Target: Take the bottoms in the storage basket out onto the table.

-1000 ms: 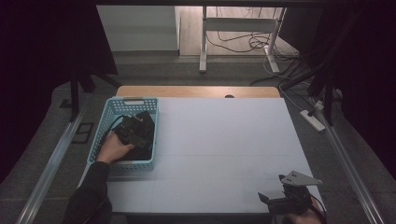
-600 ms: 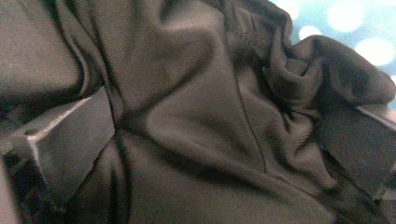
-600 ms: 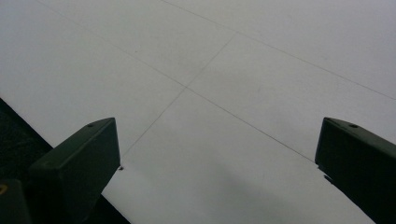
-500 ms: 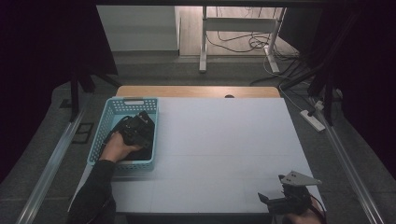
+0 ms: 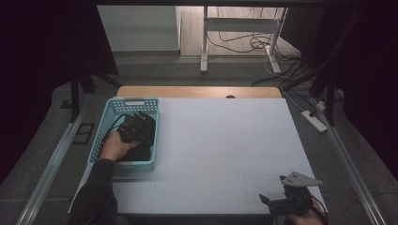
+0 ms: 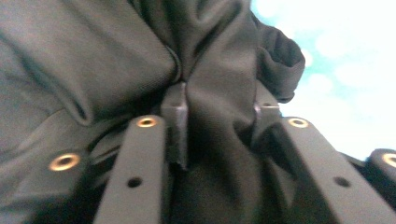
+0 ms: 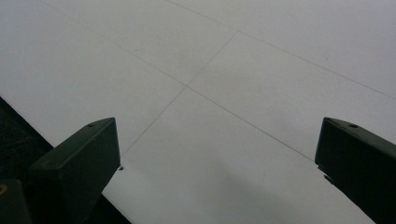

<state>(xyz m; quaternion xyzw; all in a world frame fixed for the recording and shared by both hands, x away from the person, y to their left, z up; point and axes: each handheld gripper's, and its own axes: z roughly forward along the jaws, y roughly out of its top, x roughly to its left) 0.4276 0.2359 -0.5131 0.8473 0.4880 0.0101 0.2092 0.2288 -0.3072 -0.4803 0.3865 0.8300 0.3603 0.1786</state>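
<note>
Dark cloth (image 6: 219, 93) is bunched between the left gripper (image 6: 219, 112), whose jaws have just closed on it; a shallow pinch could slip. The right gripper (image 7: 219, 154) gapes, empty.

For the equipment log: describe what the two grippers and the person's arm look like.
Left gripper: black jaws with brass-coloured rivets, and a black cable trailing behind it. Right gripper: black, blocky jaws, with a grey three-cornered plate on top. The left arm wears a dark long sleeve.
</note>
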